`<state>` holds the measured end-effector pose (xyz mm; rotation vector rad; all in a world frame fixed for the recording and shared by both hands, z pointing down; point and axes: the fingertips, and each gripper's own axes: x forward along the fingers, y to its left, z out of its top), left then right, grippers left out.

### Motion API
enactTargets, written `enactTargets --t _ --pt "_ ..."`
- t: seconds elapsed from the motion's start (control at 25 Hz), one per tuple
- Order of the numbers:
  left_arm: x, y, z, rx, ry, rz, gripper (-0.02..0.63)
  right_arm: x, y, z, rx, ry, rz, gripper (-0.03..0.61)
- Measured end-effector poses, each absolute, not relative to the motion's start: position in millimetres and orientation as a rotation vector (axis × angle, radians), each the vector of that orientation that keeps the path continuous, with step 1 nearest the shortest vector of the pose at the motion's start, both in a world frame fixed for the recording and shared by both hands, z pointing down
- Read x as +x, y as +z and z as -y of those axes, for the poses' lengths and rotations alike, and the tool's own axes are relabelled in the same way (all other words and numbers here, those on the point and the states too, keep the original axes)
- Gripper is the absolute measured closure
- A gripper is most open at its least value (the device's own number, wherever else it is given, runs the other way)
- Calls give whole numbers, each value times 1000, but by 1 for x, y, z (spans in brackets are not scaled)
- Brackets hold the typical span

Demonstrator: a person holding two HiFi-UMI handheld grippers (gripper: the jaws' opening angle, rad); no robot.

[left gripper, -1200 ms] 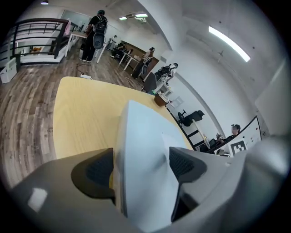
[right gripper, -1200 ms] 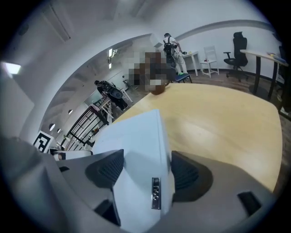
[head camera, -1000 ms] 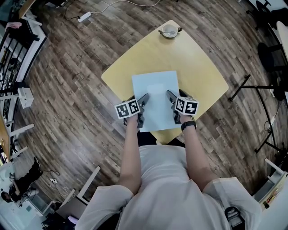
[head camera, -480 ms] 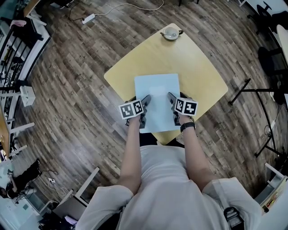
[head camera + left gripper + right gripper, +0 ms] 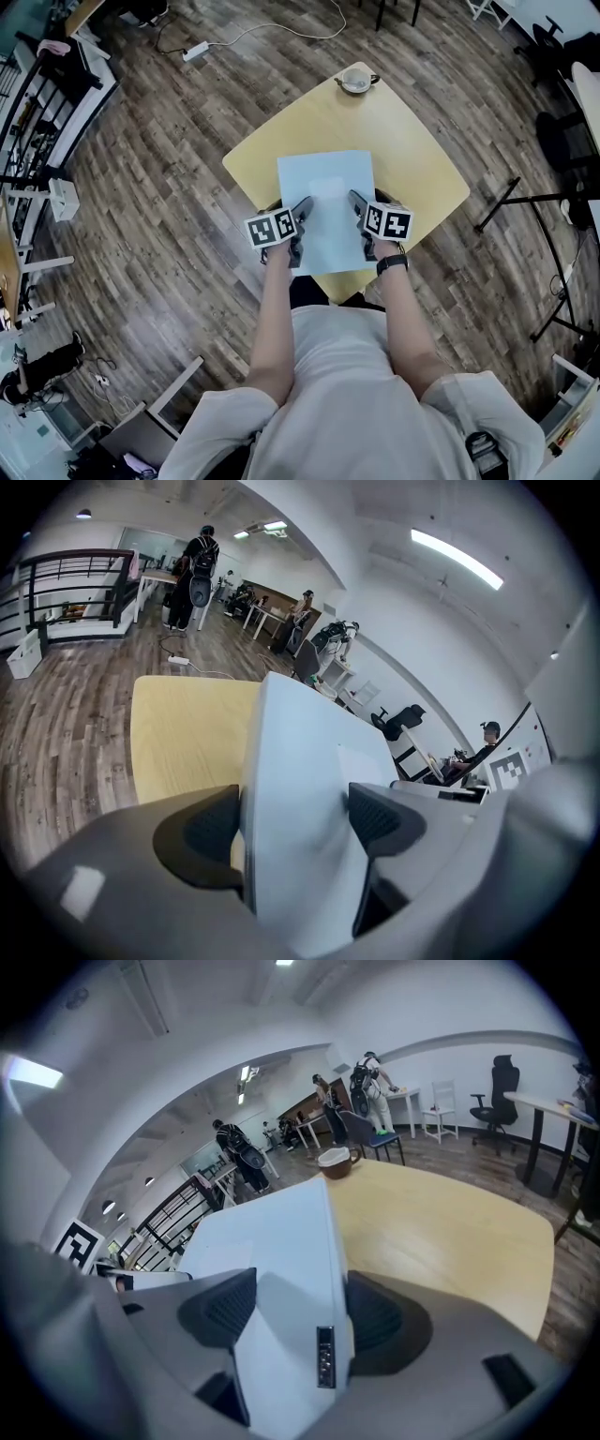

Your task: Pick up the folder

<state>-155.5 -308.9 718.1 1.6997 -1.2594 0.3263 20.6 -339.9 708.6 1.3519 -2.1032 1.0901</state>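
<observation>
Room: We stand in an open office with a wood-plank floor, at the 6 o'clock side of a pale yellow bench point(image 5: 412, 150). Other people work at desks far off.
Bench: It carries a cup point(image 5: 355, 79) at its 12 o'clock corner and the folder point(image 5: 325, 187) nearer us.
Folder: It is pale blue and thin. It sits from the bench's middle toward 6 o'clock, with its long sides running 12 to 6.
Left gripper point(image 5: 302, 212): It is at the folder's 9 o'clock edge. Its fingers point(image 5: 202, 832) are clamped on that edge, one pad on each face.
Right gripper point(image 5: 356, 206): It is at the 3 o'clock edge. Its fingers point(image 5: 375, 1316) are pinched on the folder in the same way.
Done: We judge both grasps made, one on each long side near our end.
Lift: The gripper views show the near part tilted up from the yellow top. We cannot tell whether the 12 o'clock end is clear of the bench.
Left: We need to raise both hands together until the whole folder hangs free.
Risk: A sheet this thin may sag between the grips or slide out if one hand leads.
</observation>
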Motion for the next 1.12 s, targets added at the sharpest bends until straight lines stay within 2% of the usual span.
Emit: enactTargets --t 1.12 --pt "-142 534 319 1996 141 1521 250 30 516 358 1403 644 2521 285"
